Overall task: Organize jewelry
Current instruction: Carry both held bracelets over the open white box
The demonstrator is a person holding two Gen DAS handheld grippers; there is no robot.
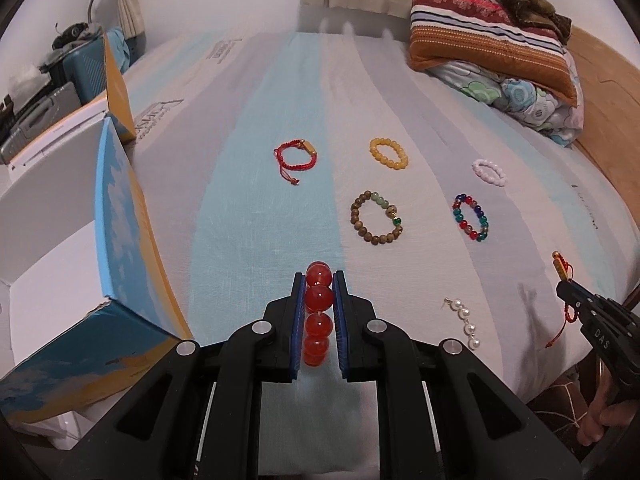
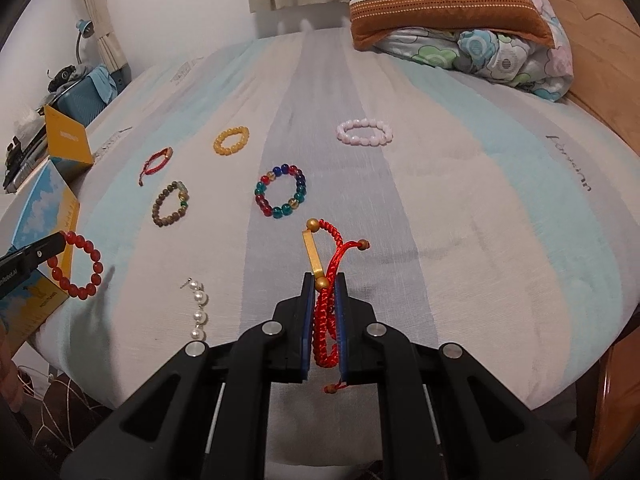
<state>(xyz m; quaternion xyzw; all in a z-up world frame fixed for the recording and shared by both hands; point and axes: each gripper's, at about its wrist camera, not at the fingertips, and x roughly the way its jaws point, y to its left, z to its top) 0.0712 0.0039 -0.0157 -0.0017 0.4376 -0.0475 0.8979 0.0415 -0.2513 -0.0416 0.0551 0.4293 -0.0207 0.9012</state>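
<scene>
Gripping on both sides. Left gripper (image 1: 319,280) is clamped on the red bead bracelet (image 1: 318,312), beads stacked in a line between the blue pads at lower centre of the left wrist view. In the right wrist view the same bracelet (image 2: 76,266) hangs as a full ring off the left gripper's tip at the left edge, clear of the sheet.

Right gripper (image 2: 324,284) is clamped on the red cord bracelet with gold bar (image 2: 326,280), lower centre of the right wrist view; the gold bar and two gold beads stick out past the fingertips, and a cord tail dangles below the pads. In the left wrist view this gripper (image 1: 568,292) shows at the right edge with the bracelet poking out of its tip.

Loose on the striped bedsheet (image 1: 248,208), none touching:
- second red cord bracelet (image 1: 295,158), upper centre-left
- yellow bead bracelet (image 1: 389,153), just right of it
- white bead bracelet (image 1: 489,172), far right
- brown wooden bead bracelet (image 1: 377,218), centre
- multicolour glass bead bracelet (image 1: 471,217), right of the brown one
- pearl strand (image 1: 466,322), lower right, lying straight near the mattress edge

Open blue-and-yellow cardboard box (image 1: 120,220) sits at the left edge of the left wrist view, beside the bed. Stacked pillows (image 1: 492,40) at upper right.
</scene>
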